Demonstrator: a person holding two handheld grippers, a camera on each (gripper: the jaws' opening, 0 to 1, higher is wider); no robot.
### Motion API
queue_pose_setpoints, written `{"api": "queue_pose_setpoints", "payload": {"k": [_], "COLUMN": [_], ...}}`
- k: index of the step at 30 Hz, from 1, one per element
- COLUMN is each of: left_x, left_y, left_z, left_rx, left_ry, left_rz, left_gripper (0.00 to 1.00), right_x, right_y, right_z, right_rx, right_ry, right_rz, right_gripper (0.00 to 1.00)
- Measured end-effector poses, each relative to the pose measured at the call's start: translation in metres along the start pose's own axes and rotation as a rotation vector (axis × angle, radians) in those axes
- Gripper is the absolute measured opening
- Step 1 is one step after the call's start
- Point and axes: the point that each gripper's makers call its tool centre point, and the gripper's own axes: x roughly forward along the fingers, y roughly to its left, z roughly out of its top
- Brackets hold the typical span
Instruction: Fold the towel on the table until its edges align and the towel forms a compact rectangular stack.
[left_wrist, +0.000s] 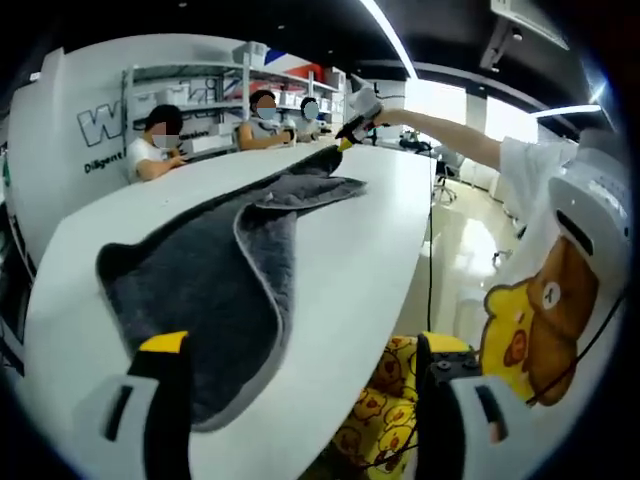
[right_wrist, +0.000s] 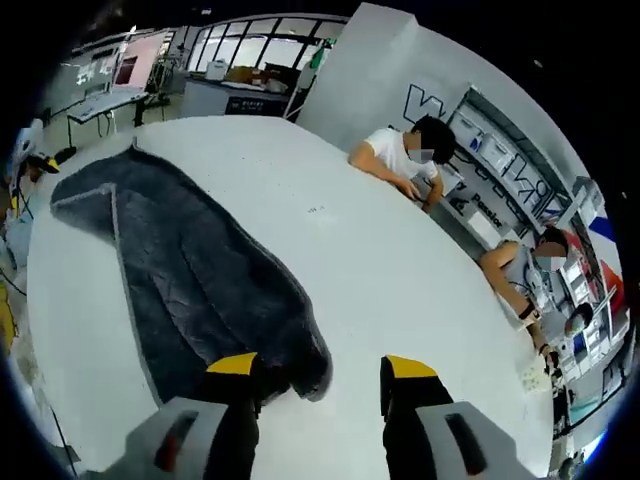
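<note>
1. The towel, dark grey with a pale hem, lies on the white table. It is partly folded: one layer is doubled over another, and the hem runs as a light line down its middle.
2. In the left gripper view the towel stretches from the near left of the table away toward the far end, where its tip narrows and lifts at the right gripper, held out by the person's arm.
3. Left gripper: jaws spread wide, nothing between them. The left jaw overlaps the near edge of the towel; the right jaw hangs past the table's edge, over yellow patterned fabric.
4. Right gripper: jaws apart, yellow tips showing. The left tip sits at the towel's near rounded corner; whether it touches the cloth, I cannot tell. The gap between the jaws is over bare table.
5. In the right gripper view the towel runs from that corner off to the far left.
6. Three seated people sit along the table's far side, shelving behind them.
</note>
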Motion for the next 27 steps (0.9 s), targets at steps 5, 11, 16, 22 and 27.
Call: {"api": "queue_pose_setpoints", "payload": {"k": [5,11,16,22,27], "left_x": [0.001,-0.002,-0.008,-0.017,-0.026], "left_y": [-0.002,0.003,0.006,0.008,0.010], "left_z": [0.000,-0.004,-0.006,-0.006,-0.005], "left_rx": [0.006,0.017,0.020,0.031,0.040], "left_ry": [-0.015,-0.002,-0.006,-0.002,-0.006], "left_rz": [-0.014,-0.013,-0.001,0.010,0.024], "left_gripper": [0.98,0.98,0.99,1.00,1.00], "right_x": [-0.039,-0.070,-0.084,-0.089,-0.092], "right_y": [0.068,0.163,0.222,0.248,0.264], "right_z": [0.002,-0.022,-0.037,-0.043,-0.045], "right_rx": [-0.049,0.033,0.107,0.108,0.147], "right_ry": [-0.099,-0.063,-0.017,0.016,0.018], "right_rz": [0.089,0.242,0.363,0.386,0.427], "right_gripper": [0.50,0.53,0.68,0.83,0.95]}}
